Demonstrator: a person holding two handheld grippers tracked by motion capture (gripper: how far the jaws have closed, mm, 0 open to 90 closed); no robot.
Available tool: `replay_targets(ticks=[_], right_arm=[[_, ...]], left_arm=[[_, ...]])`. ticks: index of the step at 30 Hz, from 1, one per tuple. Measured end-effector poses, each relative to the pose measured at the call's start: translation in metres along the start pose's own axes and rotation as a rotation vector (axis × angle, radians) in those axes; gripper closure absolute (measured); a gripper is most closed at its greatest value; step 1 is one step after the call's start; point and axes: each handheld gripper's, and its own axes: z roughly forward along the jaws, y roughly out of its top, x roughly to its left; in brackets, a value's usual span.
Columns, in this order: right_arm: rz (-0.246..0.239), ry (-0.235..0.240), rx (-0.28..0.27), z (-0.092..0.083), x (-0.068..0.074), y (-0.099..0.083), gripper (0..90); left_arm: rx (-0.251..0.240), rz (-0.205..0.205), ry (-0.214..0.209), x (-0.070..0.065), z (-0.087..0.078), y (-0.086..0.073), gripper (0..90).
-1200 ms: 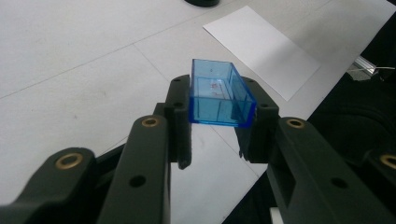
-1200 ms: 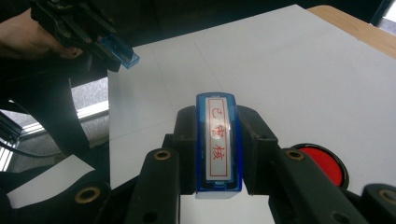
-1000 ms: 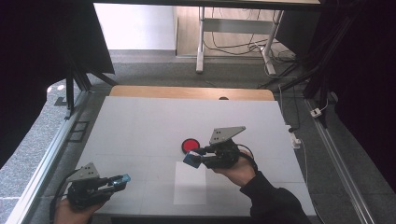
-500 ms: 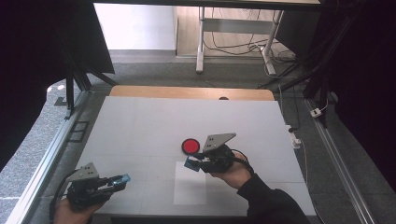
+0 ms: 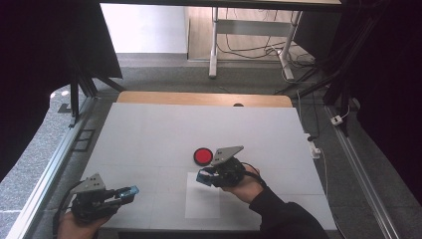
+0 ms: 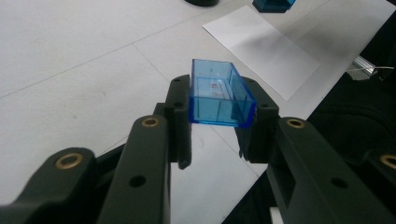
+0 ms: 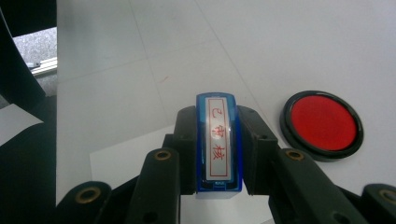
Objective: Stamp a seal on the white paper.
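bright even overhead light, soft shadows, dark surrounds, slightly soft focus

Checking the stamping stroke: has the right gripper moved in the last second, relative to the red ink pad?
Yes. The right gripper has drawn back toward the person, away from the red ink pad, over the white paper.

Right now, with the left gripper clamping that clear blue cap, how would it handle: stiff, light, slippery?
The blue cap looks like thin hard plastic, so probably stiff and light. It is hollow and open-topped, so a hard squeeze from the left gripper might flex its walls. Its glossy sides could slip.
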Motion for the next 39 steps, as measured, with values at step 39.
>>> replay_targets(ticks=[39], right_arm=[[-0.095, -0.047, 0.115, 0.033, 0.010, -0.014, 71.6]], left_arm=[[0.002, 0.001, 0.000, 0.000, 0.000, 0.000, 68.3]])
